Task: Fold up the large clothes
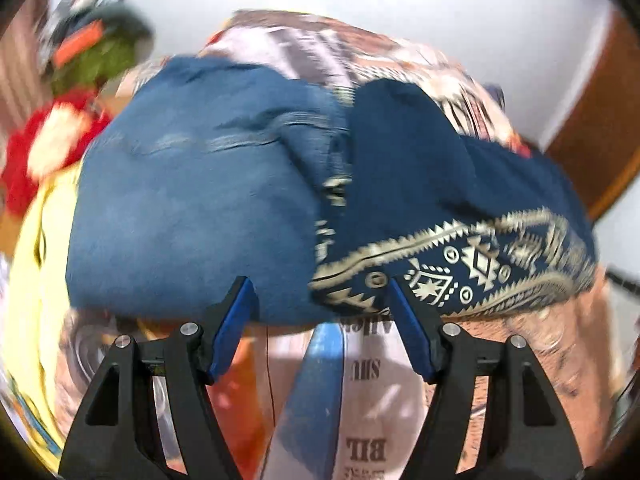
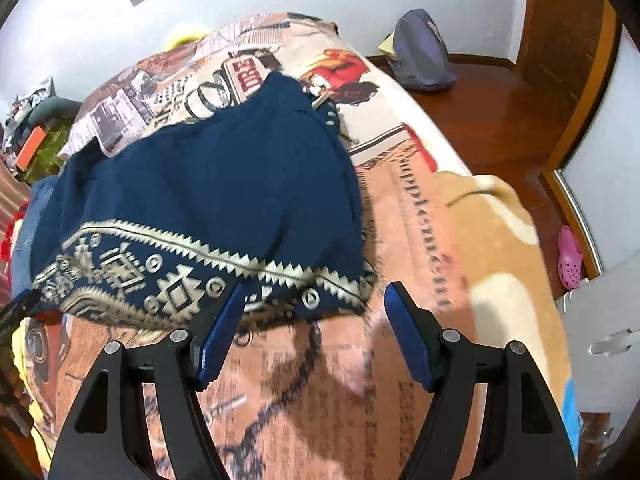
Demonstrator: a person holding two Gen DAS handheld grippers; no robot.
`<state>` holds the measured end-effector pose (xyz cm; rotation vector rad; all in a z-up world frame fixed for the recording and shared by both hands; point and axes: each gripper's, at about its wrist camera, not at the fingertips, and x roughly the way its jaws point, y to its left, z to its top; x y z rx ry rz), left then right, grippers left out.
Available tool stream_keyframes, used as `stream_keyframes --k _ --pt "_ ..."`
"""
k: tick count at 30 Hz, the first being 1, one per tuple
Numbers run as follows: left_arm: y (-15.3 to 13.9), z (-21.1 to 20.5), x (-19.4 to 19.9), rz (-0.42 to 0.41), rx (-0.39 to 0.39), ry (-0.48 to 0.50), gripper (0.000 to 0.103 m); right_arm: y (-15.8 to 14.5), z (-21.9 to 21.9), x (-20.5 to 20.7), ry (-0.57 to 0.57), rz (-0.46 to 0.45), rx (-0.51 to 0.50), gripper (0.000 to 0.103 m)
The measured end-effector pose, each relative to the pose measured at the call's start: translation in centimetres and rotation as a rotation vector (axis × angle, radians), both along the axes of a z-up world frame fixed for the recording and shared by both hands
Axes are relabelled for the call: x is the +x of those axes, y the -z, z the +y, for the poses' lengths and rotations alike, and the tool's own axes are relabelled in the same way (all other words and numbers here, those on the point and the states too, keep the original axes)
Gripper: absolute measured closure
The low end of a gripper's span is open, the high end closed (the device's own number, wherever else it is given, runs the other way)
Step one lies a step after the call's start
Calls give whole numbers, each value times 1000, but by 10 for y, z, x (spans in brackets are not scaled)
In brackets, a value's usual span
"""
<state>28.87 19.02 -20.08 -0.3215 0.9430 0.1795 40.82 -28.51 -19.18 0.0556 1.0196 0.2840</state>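
Observation:
A navy garment point(image 2: 224, 184) with a cream patterned hem point(image 2: 120, 268) lies bunched on the bed. In the left wrist view the same navy garment point(image 1: 420, 168) rests beside and partly over a folded blue denim piece point(image 1: 188, 208). My left gripper point(image 1: 319, 284) is open just short of where the two cloths meet, with only the sheet and a blue strip point(image 1: 316, 380) between its fingers. My right gripper point(image 2: 316, 288) is open at the hem's near right corner. Its left finger point(image 2: 224, 320) overlaps the hem, and nothing is pinched.
The bed has a printed sheet point(image 2: 340, 380) and a tan blanket point(image 2: 492, 240) on its right side. Red and yellow cloths point(image 1: 40, 184) pile up left of the denim. On the wooden floor point(image 2: 500, 120) stand a purple backpack point(image 2: 424, 52) and a pink clog point(image 2: 570, 258).

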Motion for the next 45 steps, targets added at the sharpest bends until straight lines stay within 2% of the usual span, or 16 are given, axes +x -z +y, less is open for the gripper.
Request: stream_keyframes --k 3,4,6,12,16,18,21,24,31,32,33,34,35,36,39,45 --pt "-5 15 -17 -58 -155 -51 34 -19 0 -15 -13 -62 -28 34" --pt "-5 15 -20 -69 -189 -54 34 -25 2 -19 -22 -82 -33 34" --pt "0 14 -24 -84 -306 -47 34 -33 6 -22 -36 -106 -36 34" --pt "37 -5 -9 -34 -596 -10 34 -44 24 -34 -90 -149 -32 34" --pt "55 -17 12 -9 -688 13 34 -38 37 -33 -119 -147 -41 34" --pt "63 -19 25 -25 -751 11 34 -32 42 -32 -126 -131 -35 34" --pt "70 -18 44 -40 -792 1 35 -21 50 -28 -137 -94 -28 34" --pt "72 -20 62 -73 -765 14 34 -14 56 -21 -144 -75 -21 34" --pt "65 -37 98 -53 -610 -15 37 -4 68 -7 -137 -43 15 34" --pt "62 -39 100 -50 -589 -32 43 -2 70 -5 -130 -36 19 34" --pt "58 -42 98 -48 -556 -48 54 -1 71 -2 -123 -28 25 34" --pt "56 -47 94 -54 -533 -50 61 0 71 -1 -116 -23 34 34" --pt "50 -50 90 -69 -503 -45 74 1 72 0 -112 -19 43 34" --pt "40 -54 86 -86 -472 -32 81 0 72 0 -108 -14 55 34" --pt "12 -67 73 -138 -415 16 88 -2 73 1 -98 -8 67 34" --pt "-53 -92 38 -283 -221 93 91 -24 82 -4 -112 -46 61 34"
